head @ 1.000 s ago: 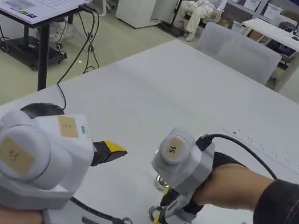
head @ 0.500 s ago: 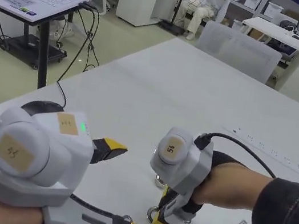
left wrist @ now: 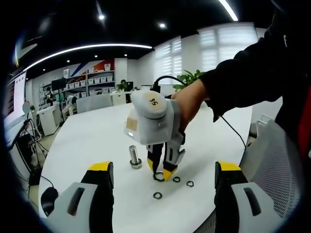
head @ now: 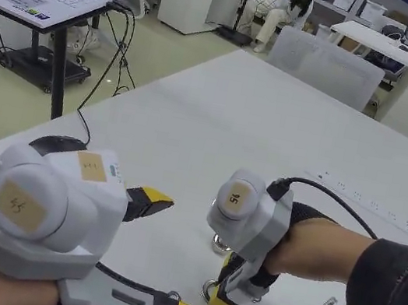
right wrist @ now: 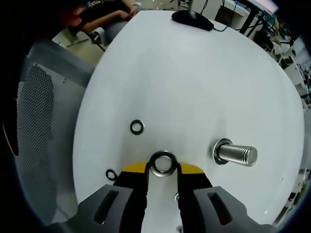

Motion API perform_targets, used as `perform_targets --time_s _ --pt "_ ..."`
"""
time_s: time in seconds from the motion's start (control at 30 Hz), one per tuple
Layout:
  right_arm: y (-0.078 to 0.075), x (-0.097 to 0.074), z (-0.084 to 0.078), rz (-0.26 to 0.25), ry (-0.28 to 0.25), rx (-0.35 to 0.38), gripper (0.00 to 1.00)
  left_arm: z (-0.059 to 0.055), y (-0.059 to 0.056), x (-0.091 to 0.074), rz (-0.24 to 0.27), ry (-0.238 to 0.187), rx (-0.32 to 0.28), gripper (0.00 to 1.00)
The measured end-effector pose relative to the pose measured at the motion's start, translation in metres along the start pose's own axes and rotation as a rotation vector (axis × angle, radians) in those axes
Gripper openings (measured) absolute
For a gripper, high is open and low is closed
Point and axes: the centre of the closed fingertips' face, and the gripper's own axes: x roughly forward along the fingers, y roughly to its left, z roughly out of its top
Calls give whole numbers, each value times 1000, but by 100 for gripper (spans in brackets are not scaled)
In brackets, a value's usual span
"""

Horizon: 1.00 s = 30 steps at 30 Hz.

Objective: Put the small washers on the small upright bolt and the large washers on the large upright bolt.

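Washer (right wrist: 154, 165), large, pinched in right claw (left wrist: 163, 174), jaws nearly closed on it, low by counter's (head: 255, 130) near edge, just beside large upright bolt (right wrist: 235, 154). Practically no shift in last second, so not threaded yet; left claw (head: 177, 262) gapes wide, empty.

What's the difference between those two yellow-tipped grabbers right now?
The left gripper has its jaws spread wide and holds nothing; the right gripper is closed on a large washer. The left gripper lies roughly level above the white table, while the right gripper points down, its tips near the surface beside the large upright bolt. Both are hand-held, grey-bodied and have yellow-tipped jaws.
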Motion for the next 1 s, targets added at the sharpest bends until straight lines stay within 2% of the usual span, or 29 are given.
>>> perform_targets --time_s 0.3,0.47,0.73,1.0 --pt "-1 -10 -2 3 -1 8 23 0 0 1 -6 0 0 86" --pt "-4 -22 -3 -9 -11 14 23 0 1 0 -5 1 1 86" --pt "-14 -45 -4 -48 -30 25 23 0 0 -1 -5 1 3 86" --pt "-25 -67 -4 -101 -29 5 23 1 0 -2 -4 -4 1 86"
